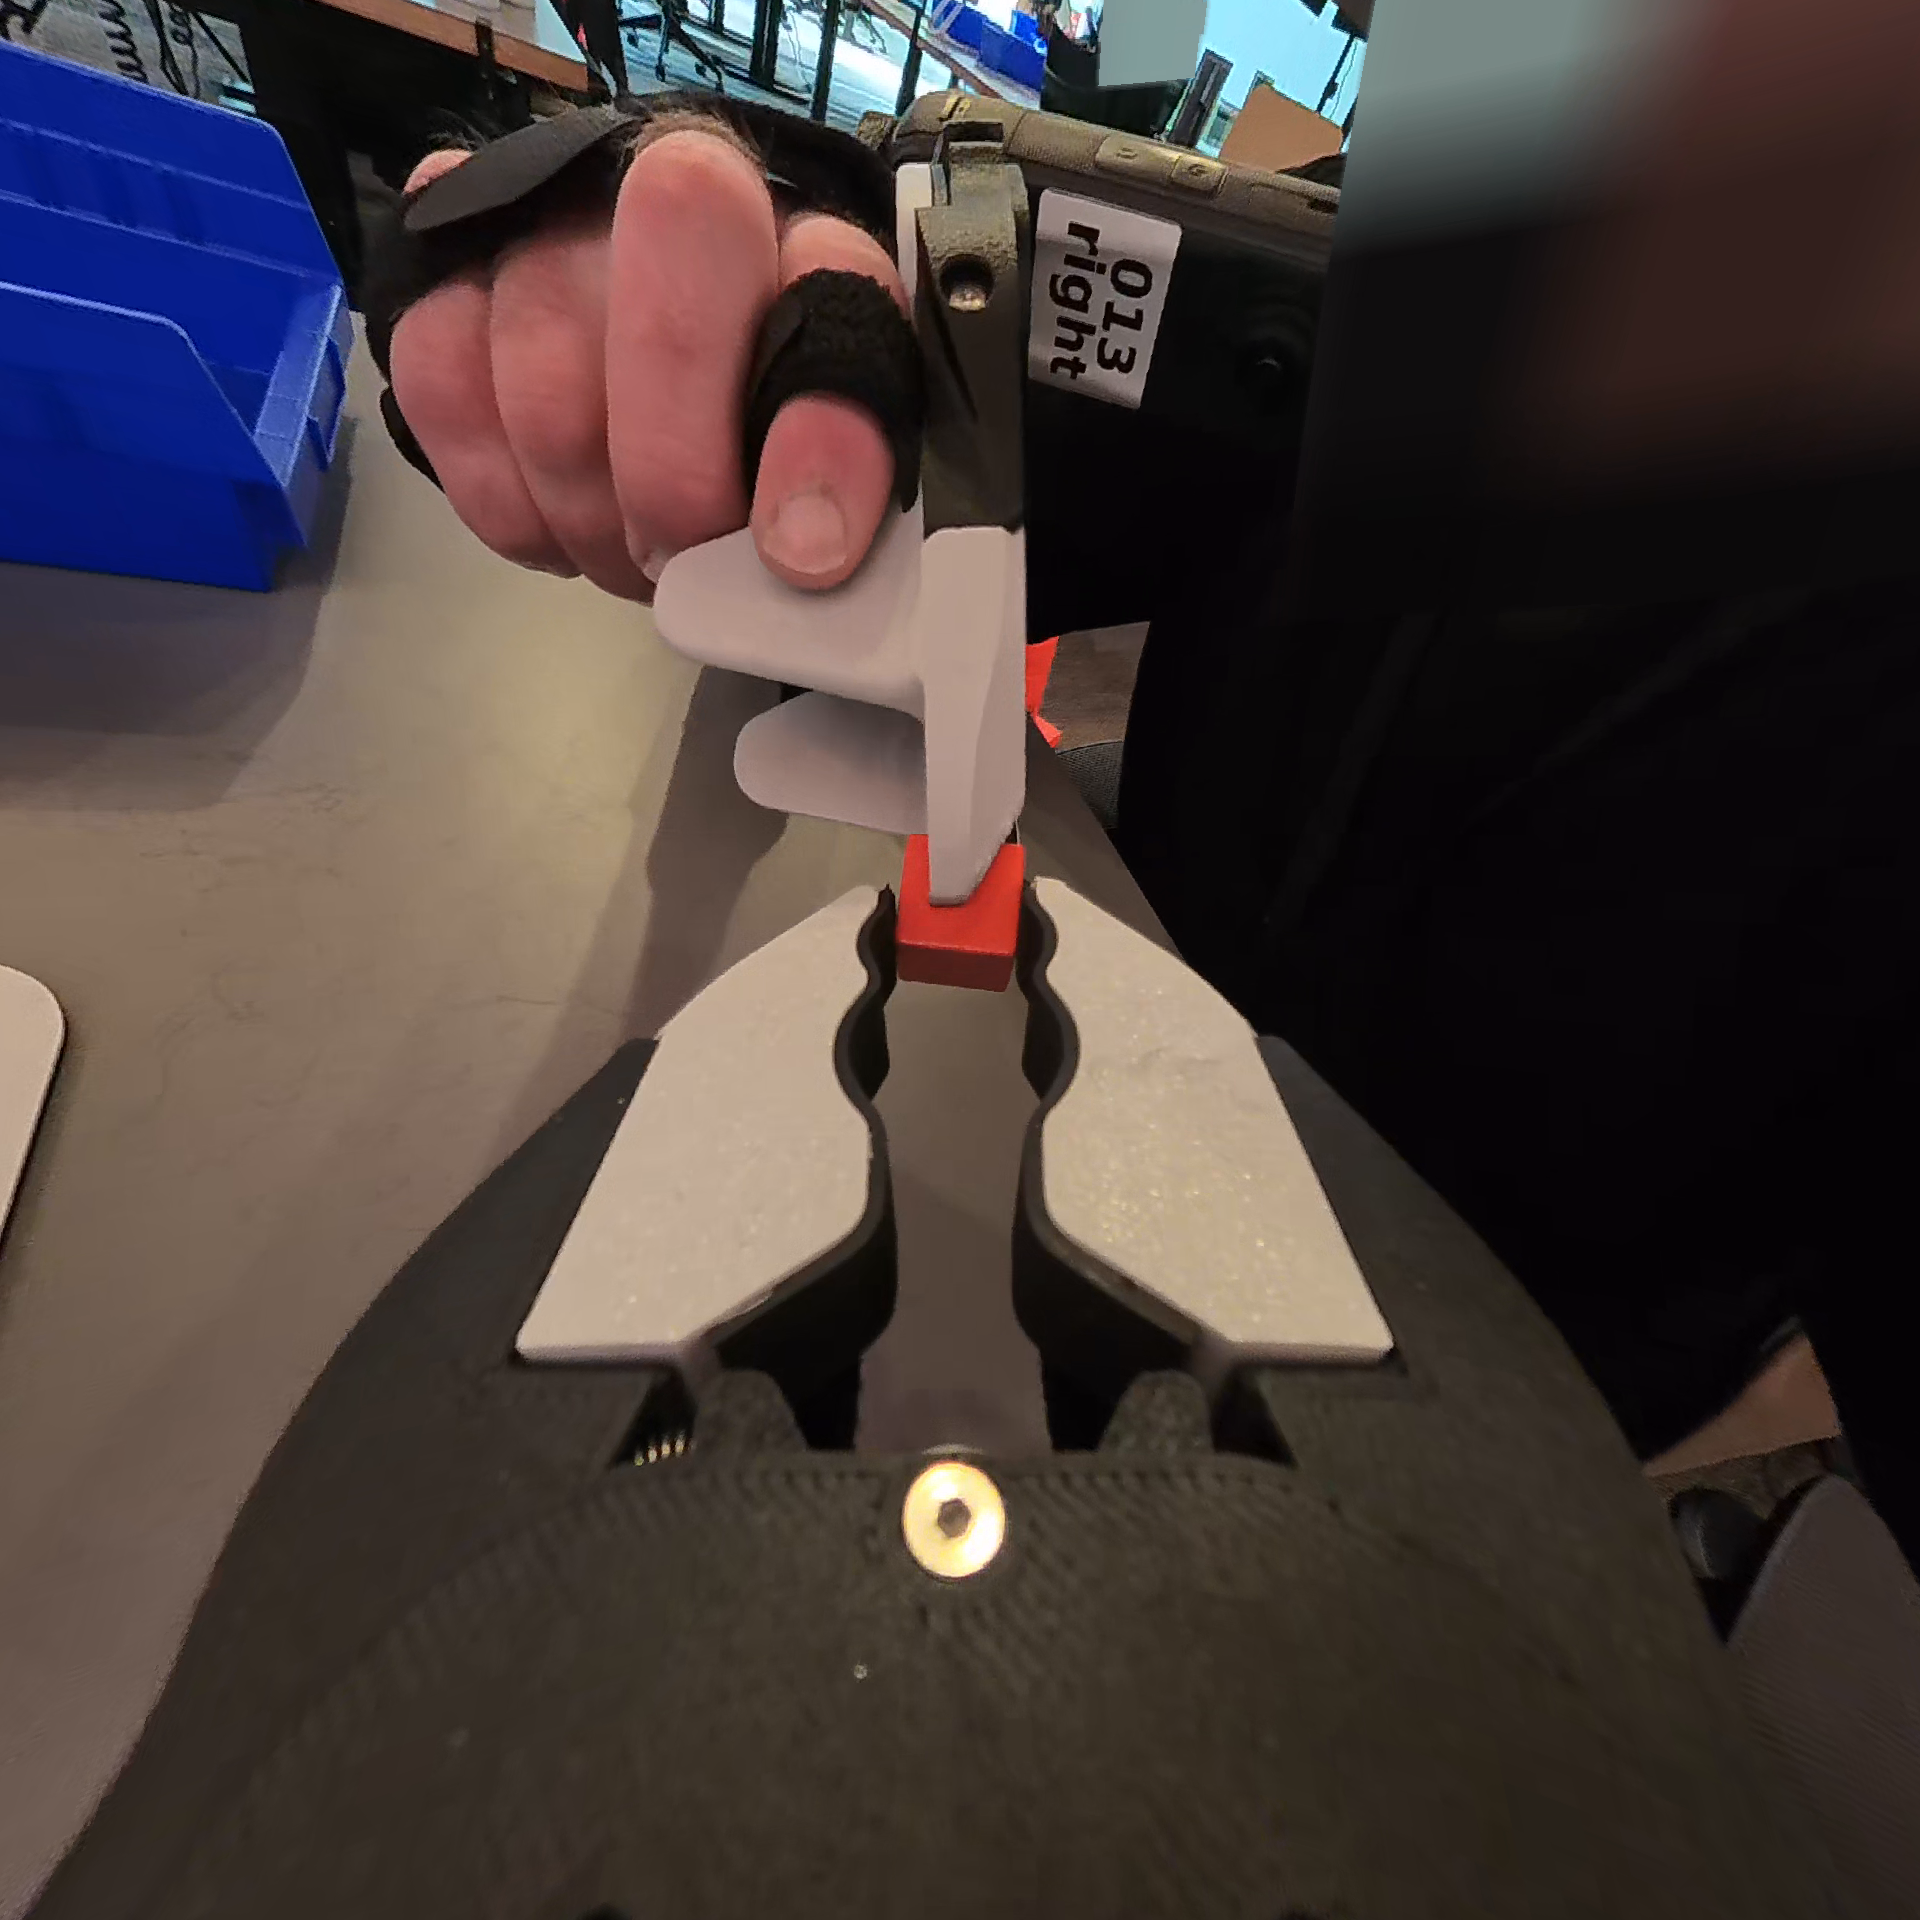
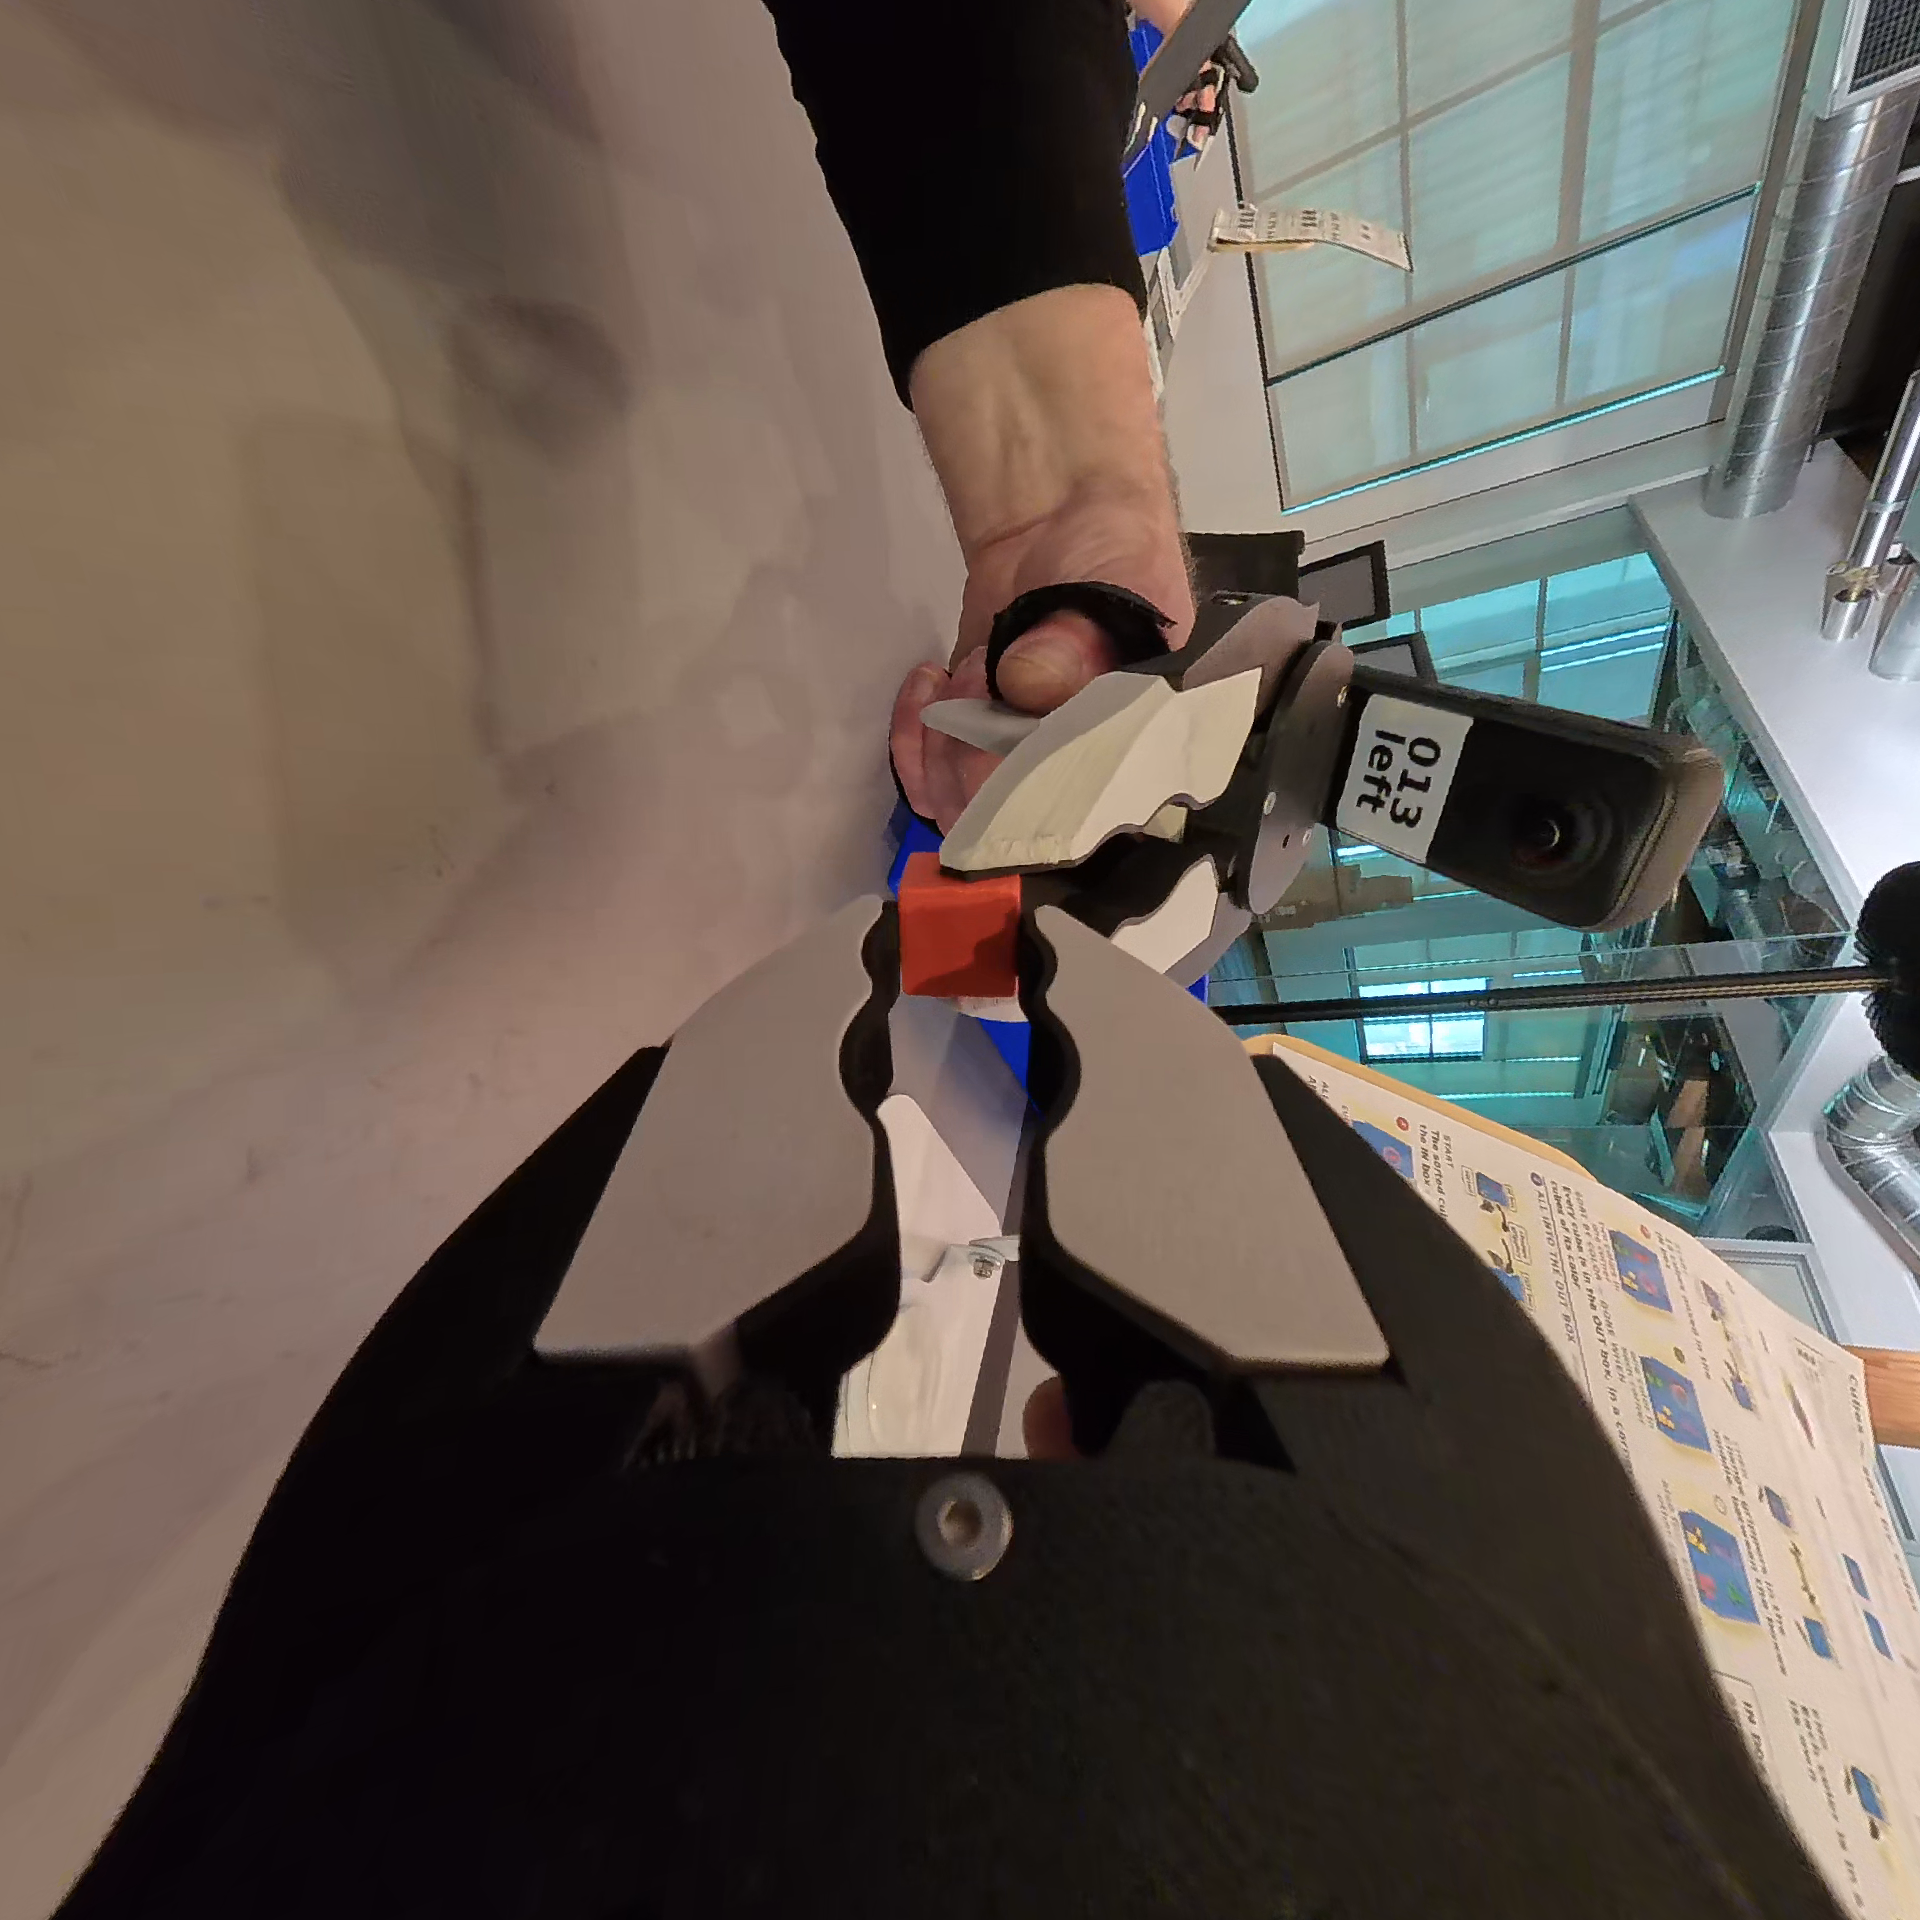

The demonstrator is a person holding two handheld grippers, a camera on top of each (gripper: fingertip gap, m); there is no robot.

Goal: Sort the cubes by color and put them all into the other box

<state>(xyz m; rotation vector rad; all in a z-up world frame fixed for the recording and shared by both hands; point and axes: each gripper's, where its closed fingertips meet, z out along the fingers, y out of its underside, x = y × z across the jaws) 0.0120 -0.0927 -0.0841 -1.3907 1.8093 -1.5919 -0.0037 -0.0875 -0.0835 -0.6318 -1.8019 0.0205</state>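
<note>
A red cube (image 1: 956,951) is held in the air between both grippers, above the grey table (image 1: 312,831). My left gripper (image 1: 961,904) has its two fingertips pressed on the cube's left and right sides. My right gripper (image 1: 987,868) comes down from above, held by a hand (image 1: 644,364), and its white fingers (image 1: 971,727) clamp the cube's front and back. In the right wrist view my right gripper (image 2: 958,940) pinches the red cube (image 2: 951,935) by its sides. The left gripper's fingers (image 2: 1070,790) close on it from above and below.
A blue bin (image 1: 156,364) stands at the far left of the table. A white flat object (image 1: 21,1091) lies at the left edge. A printed instruction sheet (image 2: 1662,1455) lies at the right. A blue box (image 2: 1003,1049) shows partly behind the cube. The tips of both grippers are at nearly the same place.
</note>
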